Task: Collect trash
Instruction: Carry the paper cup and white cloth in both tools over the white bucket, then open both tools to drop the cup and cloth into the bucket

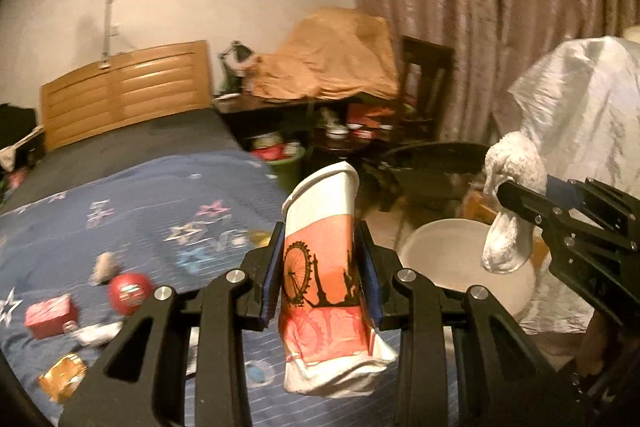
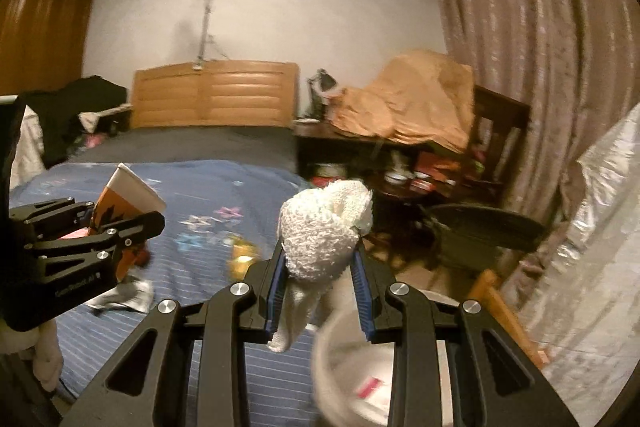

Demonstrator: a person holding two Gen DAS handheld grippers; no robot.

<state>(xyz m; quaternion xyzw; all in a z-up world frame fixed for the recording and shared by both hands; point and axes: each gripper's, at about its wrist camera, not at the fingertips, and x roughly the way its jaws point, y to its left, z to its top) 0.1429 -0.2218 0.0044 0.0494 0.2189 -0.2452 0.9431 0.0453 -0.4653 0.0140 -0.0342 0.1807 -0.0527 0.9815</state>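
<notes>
Small white print on left claw (image 2: 86, 227) body, blurred, roughly "GenRobot.AI". Paper cup (image 1: 320, 259) lettering unreadable.

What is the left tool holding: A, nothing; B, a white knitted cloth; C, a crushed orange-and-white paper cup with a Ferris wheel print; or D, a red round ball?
C: the left tool is clamped on the crushed orange-and-white paper cup.

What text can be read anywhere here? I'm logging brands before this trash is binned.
Left gripper: small white print on its black body, too blurred to read for certain.
Paper cup: pale lettering under the skyline picture, creased, unreadable.
Red box and red round lid on the bed: labels blurred, unreadable.
</notes>
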